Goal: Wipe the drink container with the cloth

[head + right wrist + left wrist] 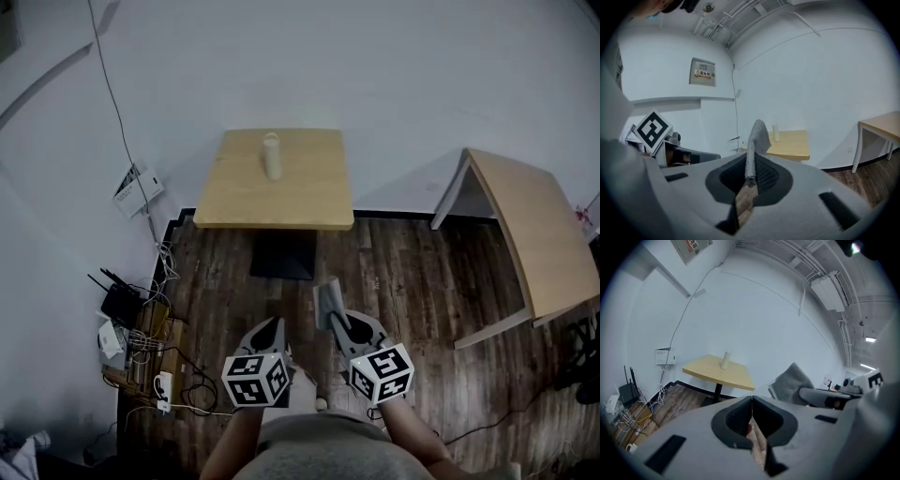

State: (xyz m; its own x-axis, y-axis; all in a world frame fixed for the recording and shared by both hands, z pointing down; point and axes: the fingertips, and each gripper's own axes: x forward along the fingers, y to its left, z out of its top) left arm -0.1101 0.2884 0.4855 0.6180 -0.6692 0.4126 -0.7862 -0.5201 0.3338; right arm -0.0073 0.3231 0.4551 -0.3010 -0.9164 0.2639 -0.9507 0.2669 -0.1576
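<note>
A pale drink container (272, 155) stands upright on a square wooden table (309, 202) by the far wall; the same container (726, 359) (776, 132) shows small in both gripper views. My right gripper (330, 320) is shut on a grey cloth (327, 302), which sticks up from between its jaws (756, 140). From the left gripper view the cloth (791, 381) shows off to the right. My left gripper (267, 334) is shut with nothing in it. Both grippers hang low in front of the person, well short of the table.
A second wooden table (539, 234) stands at the right. Along the left wall lie a router (120, 302), a power strip (163, 389) and tangled cables. Dark wood floor (403, 272) lies between me and the square table.
</note>
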